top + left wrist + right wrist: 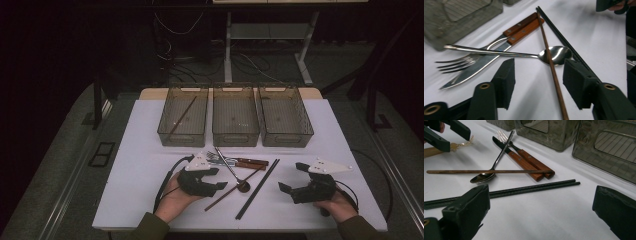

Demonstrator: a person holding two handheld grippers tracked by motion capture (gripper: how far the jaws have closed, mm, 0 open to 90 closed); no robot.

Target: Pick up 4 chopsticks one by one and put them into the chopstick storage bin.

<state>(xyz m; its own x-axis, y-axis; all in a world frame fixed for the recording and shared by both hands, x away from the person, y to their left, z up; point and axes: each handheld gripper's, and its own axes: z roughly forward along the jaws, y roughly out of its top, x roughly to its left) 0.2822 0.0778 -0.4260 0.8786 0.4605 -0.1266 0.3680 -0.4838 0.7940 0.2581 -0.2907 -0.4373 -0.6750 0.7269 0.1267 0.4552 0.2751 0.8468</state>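
A brown chopstick (227, 192) (551, 67) (486, 171) lies on the white table, resting across the bowl of a steel spoon (243, 187) (557, 53) (482, 177). My left gripper (220, 179) (539, 65) is low over the table with its jaws apart on either side of that chopstick, and the pads do not touch it. A pair of black chopsticks (257, 189) (564, 40) (531, 187) lies to the right. A wooden-handled knife (486, 67) (521, 162) and fork (456, 62) (529, 157) lie behind the spoon. My right gripper (289, 176) (541, 195) rests open and empty on the right.
Three smoky clear bins stand in a row at the back: the left bin (182, 137) holds one brown chopstick (182, 116), and the middle bin (235, 137) and right bin (289, 137) stand beside it. The table's front edge (240, 229) runs just before the person's hands.
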